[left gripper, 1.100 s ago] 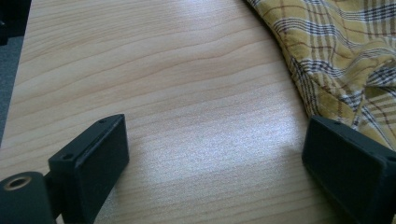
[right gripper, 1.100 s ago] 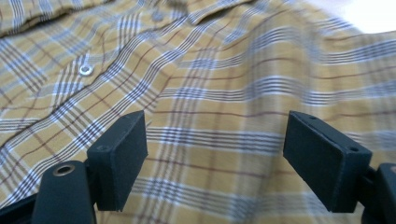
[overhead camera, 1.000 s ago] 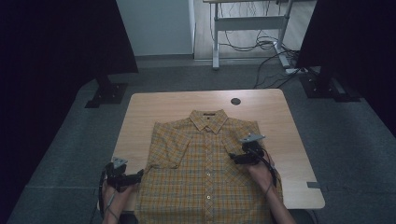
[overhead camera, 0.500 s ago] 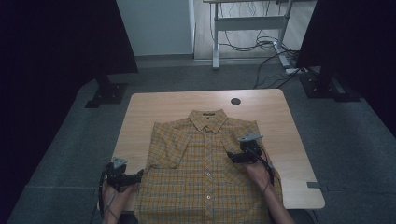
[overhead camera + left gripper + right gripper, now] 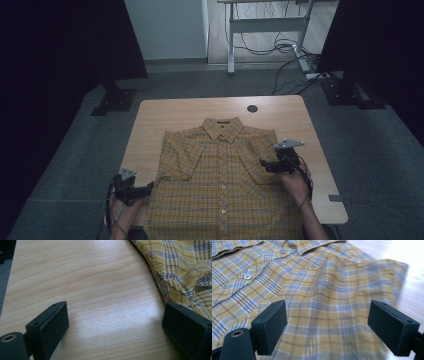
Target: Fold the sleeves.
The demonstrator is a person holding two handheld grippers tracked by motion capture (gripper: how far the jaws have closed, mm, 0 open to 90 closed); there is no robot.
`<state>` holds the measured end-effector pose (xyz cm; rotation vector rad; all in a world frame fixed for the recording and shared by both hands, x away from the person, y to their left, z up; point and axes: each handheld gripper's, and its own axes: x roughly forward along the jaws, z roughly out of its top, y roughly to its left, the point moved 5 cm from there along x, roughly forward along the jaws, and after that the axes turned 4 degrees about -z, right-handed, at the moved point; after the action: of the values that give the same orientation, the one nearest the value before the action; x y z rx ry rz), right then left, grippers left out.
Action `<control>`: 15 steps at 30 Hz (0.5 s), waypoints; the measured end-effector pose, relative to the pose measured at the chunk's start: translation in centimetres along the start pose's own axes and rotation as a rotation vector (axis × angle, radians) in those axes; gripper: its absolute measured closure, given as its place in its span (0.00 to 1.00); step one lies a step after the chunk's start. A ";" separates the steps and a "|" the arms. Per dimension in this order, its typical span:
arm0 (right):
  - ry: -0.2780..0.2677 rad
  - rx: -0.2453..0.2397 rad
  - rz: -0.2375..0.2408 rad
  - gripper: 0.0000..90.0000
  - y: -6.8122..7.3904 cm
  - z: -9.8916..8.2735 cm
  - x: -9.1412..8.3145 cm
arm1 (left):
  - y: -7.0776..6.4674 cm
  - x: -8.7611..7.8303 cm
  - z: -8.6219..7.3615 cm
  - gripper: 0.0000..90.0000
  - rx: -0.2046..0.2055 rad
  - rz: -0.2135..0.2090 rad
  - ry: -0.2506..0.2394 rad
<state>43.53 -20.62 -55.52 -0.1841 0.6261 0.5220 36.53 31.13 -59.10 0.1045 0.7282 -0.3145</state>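
The shirt (image 5: pixel 220 185) hem runs off the high view's bottom edge; its far sleeve (image 5: pixel 392 275) is blurred in the right gripper view.

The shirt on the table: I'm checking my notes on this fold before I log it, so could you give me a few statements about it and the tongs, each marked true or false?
1. The plaid shirt lies front up, buttoned, collar toward the far edge of the table. True.
2. The right tongs are clamped on a sleeve. False: their jaws stand wide apart over the cloth and have just been opening, with nothing pinched between them.
3. The left tongs are open beside the shirt's edge. True: bare wood shows between the jaws.
4. The shirt is plain blue. False: it is a yellow-orange check.
5. A dark round hole sits in the tabletop beyond the collar. True.
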 end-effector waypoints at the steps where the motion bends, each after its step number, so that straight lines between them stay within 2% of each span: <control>1: -0.001 0.005 -0.009 0.16 -0.2 -0.1 -0.3 | 0.0 0.0 0.0 0.08 0.000 0.000 0.000; 8: 0.005 0.018 -0.044 0.15 -1.4 -1.0 -2.1 | -0.1 0.1 0.0 0.04 0.006 -0.009 0.007; 15: 0.014 0.035 -0.073 0.15 -2.6 -2.7 -3.6 | -0.1 0.1 0.0 0.04 0.007 -0.009 0.008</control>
<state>41.00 -25.15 -55.51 -0.1767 0.6394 0.4394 36.57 31.02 -59.16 0.1090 0.7354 -0.3255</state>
